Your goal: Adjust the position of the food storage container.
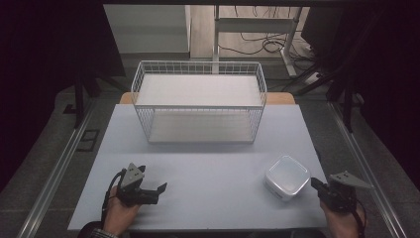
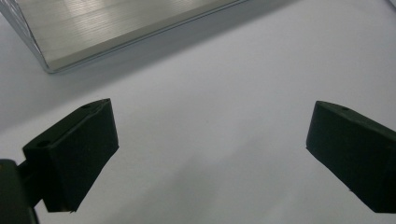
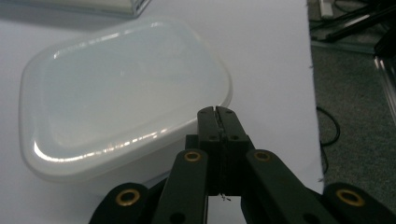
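Here, the high view shows a pale blue-grey worktop (image 1: 208,163) with a white wire basket (image 1: 199,101) standing at the middle of its far edge, its long side parallel to that edge. A white, lidded plastic container (image 1: 287,177) with rounded corners lies near the near right corner of the worktop, well apart from the basket. The right gripper (image 1: 317,185) is held at the near right corner, just beside the container's right-hand side; its jaws are pressed flat together with nothing between them, as the right gripper view confirms, where the closed right gripper (image 3: 218,112) ends close against the container's (image 3: 121,88) near rim. Whether the tips actually touch the rim cannot be told. Dark floor and a cable lie beyond the worktop's edge in that view. The left gripper (image 1: 161,188) rests near the near left corner of the worktop, lying low and pointing toward the right. In the left gripper view the left gripper (image 2: 210,140) has its jaws spread wide over bare worktop, holding nothing, with a corner of the basket (image 2: 51,65) ahead.
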Tool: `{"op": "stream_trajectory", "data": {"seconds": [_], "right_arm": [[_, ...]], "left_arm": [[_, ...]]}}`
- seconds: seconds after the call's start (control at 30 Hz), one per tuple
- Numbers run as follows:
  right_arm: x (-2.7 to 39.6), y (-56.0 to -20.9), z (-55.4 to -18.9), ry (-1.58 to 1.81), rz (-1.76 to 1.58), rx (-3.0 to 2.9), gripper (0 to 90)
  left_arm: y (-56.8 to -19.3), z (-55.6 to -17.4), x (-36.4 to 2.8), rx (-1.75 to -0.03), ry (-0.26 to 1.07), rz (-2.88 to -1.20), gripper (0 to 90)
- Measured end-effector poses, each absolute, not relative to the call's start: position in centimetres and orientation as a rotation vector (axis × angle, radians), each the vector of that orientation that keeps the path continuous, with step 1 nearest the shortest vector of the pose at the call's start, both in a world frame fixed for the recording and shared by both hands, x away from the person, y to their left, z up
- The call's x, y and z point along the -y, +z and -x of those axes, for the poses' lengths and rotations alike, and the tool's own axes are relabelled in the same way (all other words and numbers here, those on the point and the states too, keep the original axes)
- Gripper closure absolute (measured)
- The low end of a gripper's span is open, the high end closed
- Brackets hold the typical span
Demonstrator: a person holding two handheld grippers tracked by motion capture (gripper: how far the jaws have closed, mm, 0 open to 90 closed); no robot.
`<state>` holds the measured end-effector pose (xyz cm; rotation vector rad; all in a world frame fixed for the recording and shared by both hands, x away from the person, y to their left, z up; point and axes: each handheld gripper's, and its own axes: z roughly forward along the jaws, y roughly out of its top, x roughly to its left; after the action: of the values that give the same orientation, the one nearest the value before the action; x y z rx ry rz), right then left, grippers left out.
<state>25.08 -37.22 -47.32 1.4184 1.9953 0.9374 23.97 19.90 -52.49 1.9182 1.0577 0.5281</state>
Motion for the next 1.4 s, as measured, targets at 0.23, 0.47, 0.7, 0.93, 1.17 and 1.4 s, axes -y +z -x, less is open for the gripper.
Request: {"op": "stream_trajectory", "data": {"seconds": [0.23,0.47,0.7,0.93,1.17,1.4], "right_arm": [[37.0,-47.8,-25.2,0.912,-1.441,-2.027,88.9],[35.5,-48.6,-25.4,0.892,-1.408,-2.127,88.9],[33.1,-48.8,-25.7,0.931,-1.34,-2.219,88.9],[29.6,-49.0,-25.9,0.929,-1.21,-2.331,88.7],[33.5,-48.3,-26.9,0.882,-1.343,-2.161,88.7],[35.0,-48.5,-30.1,0.861,-1.384,-2.099,88.7]], "left_arm": [[-52.5,-24.0,-19.8,-1.056,0.528,-1.924,1.8],[-52.6,-24.0,-19.8,-1.058,0.527,-1.924,1.9],[-52.6,-24.0,-19.7,-1.056,0.523,-1.928,2.0],[-52.6,-24.0,-19.7,-1.056,0.522,-1.932,2.0],[-52.7,-24.0,-19.7,-1.059,0.511,-1.93,2.2],[-52.8,-24.2,-19.9,-1.069,0.494,-1.923,2.2]]}}
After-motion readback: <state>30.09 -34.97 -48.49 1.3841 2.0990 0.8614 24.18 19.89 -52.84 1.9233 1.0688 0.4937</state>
